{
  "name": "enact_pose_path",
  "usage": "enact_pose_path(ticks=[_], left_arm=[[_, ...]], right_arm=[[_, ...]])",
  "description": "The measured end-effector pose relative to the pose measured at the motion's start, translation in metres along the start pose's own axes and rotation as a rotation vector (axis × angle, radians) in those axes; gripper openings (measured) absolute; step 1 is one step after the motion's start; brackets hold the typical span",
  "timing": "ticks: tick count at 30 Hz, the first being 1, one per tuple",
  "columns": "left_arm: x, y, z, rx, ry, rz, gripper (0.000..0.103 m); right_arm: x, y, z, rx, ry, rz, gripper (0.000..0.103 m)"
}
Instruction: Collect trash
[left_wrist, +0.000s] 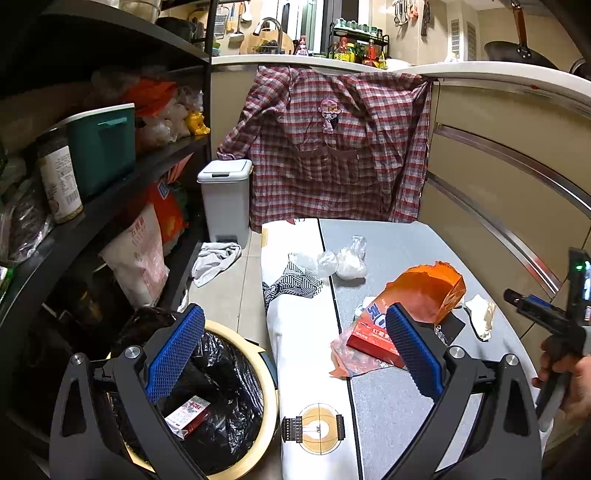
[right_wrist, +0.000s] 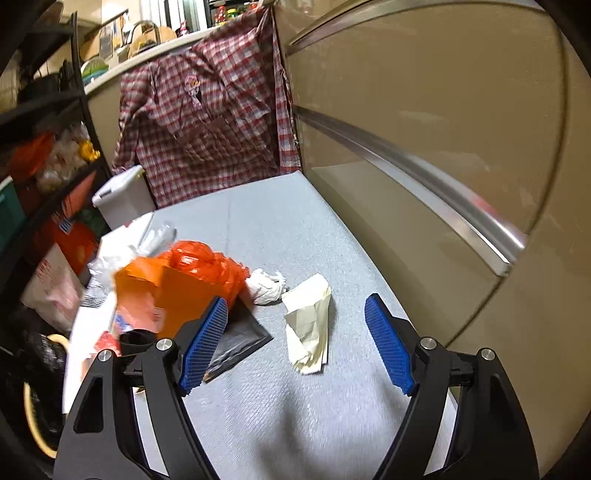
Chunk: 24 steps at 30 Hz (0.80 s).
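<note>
My left gripper (left_wrist: 295, 354) is open and empty, above the gap between a black-lined waste bin (left_wrist: 218, 402) and the grey table (left_wrist: 388, 406). A red and white carton (left_wrist: 186, 415) lies in the bin. An orange torn box (left_wrist: 424, 295) and a red carton (left_wrist: 373, 341) lie on the table by the left gripper's right finger. My right gripper (right_wrist: 295, 343) is open and empty, with crumpled cream paper (right_wrist: 310, 325) on the table between its fingers. A black flat packet (right_wrist: 236, 339), a white tissue wad (right_wrist: 264, 286) and orange plastic (right_wrist: 199, 273) lie to its left. Clear plastic wads (left_wrist: 343, 258) lie further back.
A black shelf rack (left_wrist: 92, 206) full of bags and jars stands on the left. A white pedal bin (left_wrist: 225, 199) and a rag (left_wrist: 216, 260) are on the floor beyond. A plaid shirt (left_wrist: 332, 147) hangs at the table's far end. Cabinet fronts (right_wrist: 424, 147) run along the right.
</note>
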<state>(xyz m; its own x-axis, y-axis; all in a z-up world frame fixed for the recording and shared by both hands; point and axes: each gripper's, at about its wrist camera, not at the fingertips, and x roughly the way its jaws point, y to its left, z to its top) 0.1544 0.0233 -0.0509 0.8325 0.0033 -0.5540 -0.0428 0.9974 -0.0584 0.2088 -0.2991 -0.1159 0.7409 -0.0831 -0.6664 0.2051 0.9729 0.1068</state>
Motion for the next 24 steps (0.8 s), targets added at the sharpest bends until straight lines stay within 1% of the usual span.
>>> enact_pose_path(ticks=[2, 4, 8, 9, 10, 11, 12, 13, 14, 17, 20, 22, 24], left_arm=[[0.003, -0.003, -0.001, 0.011, 0.005, 0.004, 0.095], [0.007, -0.005, -0.002, 0.028, 0.008, 0.010, 0.095], [0.012, -0.008, -0.005, 0.051, 0.023, 0.018, 0.095], [0.013, -0.009, -0.004, 0.053, 0.025, 0.018, 0.095], [0.014, -0.009, -0.005, 0.056, 0.027, 0.018, 0.095], [0.015, -0.010, -0.005, 0.058, 0.029, 0.019, 0.095], [0.016, -0.010, -0.005, 0.061, 0.030, 0.020, 0.095], [0.017, -0.011, -0.005, 0.064, 0.031, 0.023, 0.095], [0.018, -0.012, -0.006, 0.064, 0.033, 0.025, 0.095], [0.020, -0.013, -0.006, 0.057, 0.026, 0.014, 0.095], [0.021, -0.017, -0.007, 0.053, -0.004, -0.012, 0.095], [0.025, -0.024, -0.009, 0.070, -0.019, -0.039, 0.095], [0.031, -0.037, -0.013, 0.111, -0.025, -0.082, 0.095]], right_arm=[[0.013, 0.002, -0.001, -0.012, -0.007, -0.021, 0.072], [0.026, 0.002, -0.002, -0.013, -0.006, -0.037, 0.065], [0.054, -0.006, -0.007, 0.006, 0.040, -0.066, 0.062], [0.060, -0.007, -0.009, 0.009, 0.057, -0.067, 0.056], [0.066, -0.009, -0.009, 0.012, 0.069, -0.061, 0.045], [0.070, -0.009, -0.009, 0.010, 0.083, -0.055, 0.037], [0.072, -0.009, -0.009, 0.002, 0.093, -0.053, 0.018], [0.073, -0.009, -0.009, -0.006, 0.094, -0.057, 0.007], [0.072, -0.009, -0.008, -0.012, 0.086, -0.060, 0.003], [0.062, -0.008, -0.002, -0.020, 0.063, -0.063, 0.003], [0.045, -0.011, 0.007, -0.027, 0.028, -0.069, 0.003], [0.033, -0.015, 0.012, -0.029, 0.010, -0.069, 0.003], [0.023, -0.019, 0.017, -0.024, -0.007, -0.062, 0.003]])
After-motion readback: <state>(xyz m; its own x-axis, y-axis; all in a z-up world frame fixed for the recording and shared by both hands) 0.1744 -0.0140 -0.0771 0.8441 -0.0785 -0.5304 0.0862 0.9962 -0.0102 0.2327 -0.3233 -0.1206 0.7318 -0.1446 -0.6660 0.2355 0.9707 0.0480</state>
